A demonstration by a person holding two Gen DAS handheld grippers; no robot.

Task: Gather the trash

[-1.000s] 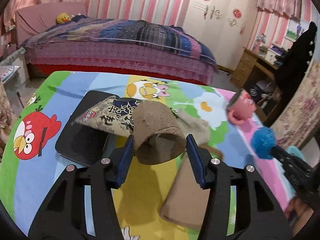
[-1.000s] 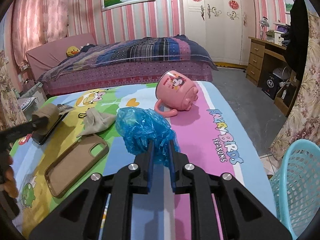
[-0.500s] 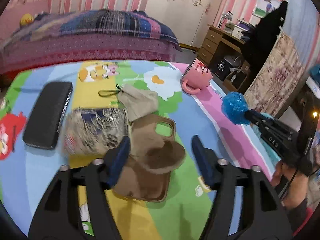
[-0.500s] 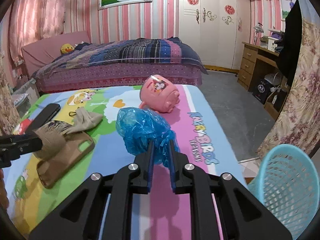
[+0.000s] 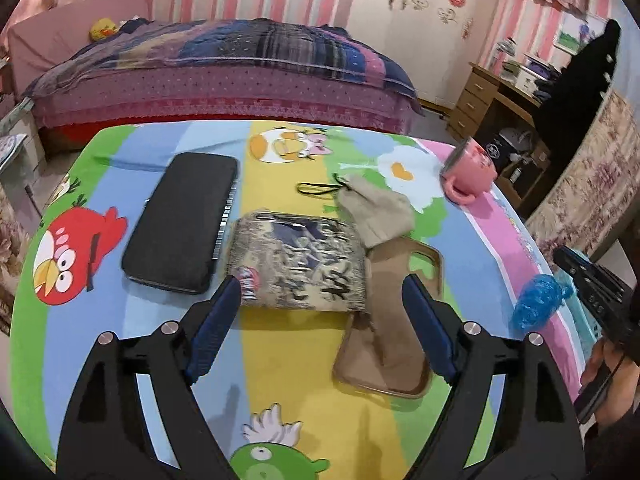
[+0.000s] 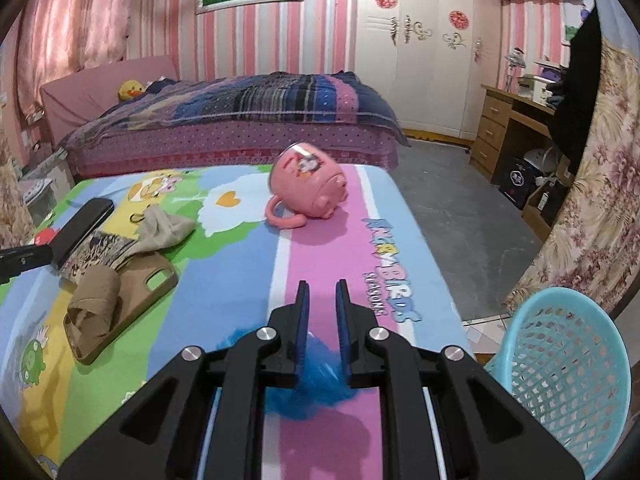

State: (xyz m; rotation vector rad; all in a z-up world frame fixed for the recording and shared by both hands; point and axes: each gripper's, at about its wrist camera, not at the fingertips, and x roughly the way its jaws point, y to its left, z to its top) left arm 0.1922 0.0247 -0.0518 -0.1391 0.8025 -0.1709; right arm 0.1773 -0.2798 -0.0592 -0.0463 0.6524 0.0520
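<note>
**Blue bag loose under the right gripper, basket waiting at the table's corner**

Your right gripper (image 6: 322, 292) has its jaws a little apart and nothing between them. The crumpled blue plastic bag (image 6: 308, 384) lies on the tablecloth (image 6: 248, 280) just beneath and behind the fingertips; in the left wrist view you see it as a small blue wad (image 5: 540, 300) near the table's right edge, apart from the gripper's tips. The turquoise mesh basket (image 6: 568, 364) stands off the table's corner to your right, near the bag.

Your left gripper (image 5: 322, 304) is wide open and holds nothing. It hovers over the printed wrapper (image 5: 298, 260), which lies flat between the black case (image 5: 182, 222) and the brown phone case (image 5: 394, 320). A brown paper tube (image 6: 94, 310) lies on that phone case.

The bag looks very light, soft and slippery; it will probably squash flat and may slide out of a shallow pinch. Take it at the thickest bunched part, jaws closing well past the film's edge. The wrapper seems thin and limp, so pinch it at a raised edge rather than the flat middle. Mind the pink mug (image 6: 310, 184) lying on its side.
</note>
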